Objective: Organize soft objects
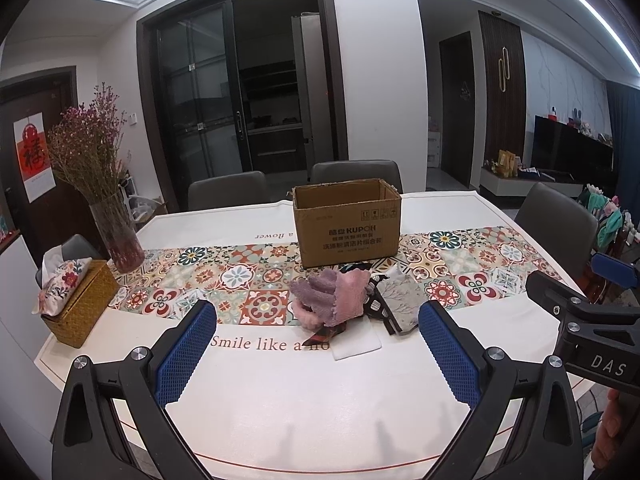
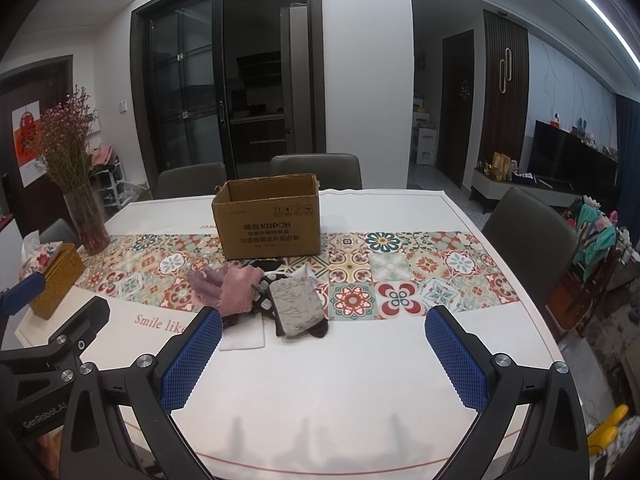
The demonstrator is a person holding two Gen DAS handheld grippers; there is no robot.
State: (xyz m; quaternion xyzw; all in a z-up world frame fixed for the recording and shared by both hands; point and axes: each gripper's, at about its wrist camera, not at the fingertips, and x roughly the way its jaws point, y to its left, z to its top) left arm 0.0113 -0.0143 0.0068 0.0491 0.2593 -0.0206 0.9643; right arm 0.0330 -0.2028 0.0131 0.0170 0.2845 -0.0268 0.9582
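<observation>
A heap of soft cloths lies mid-table in front of an open cardboard box (image 1: 347, 222) (image 2: 269, 220). In it are a purple fluffy cloth (image 1: 316, 292) (image 2: 205, 280), a pink one (image 1: 352, 296) (image 2: 238, 288), a grey leaf-print piece (image 1: 400, 300) (image 2: 296, 300), a dark patterned piece (image 1: 378, 306) and a flat white cloth (image 1: 358, 344) (image 2: 244, 334). My left gripper (image 1: 318, 326) hangs open above the near table, short of the heap. My right gripper (image 2: 324, 330) is open too, to the right of the heap, nothing between its fingers.
A glass vase of dried flowers (image 1: 116, 232) (image 2: 86, 224) and a woven tissue box (image 1: 80, 304) (image 2: 56, 276) stand at the table's left. Grey chairs (image 1: 356, 172) ring the far and right sides. The tablecloth (image 1: 280, 392) has a tiled runner across it.
</observation>
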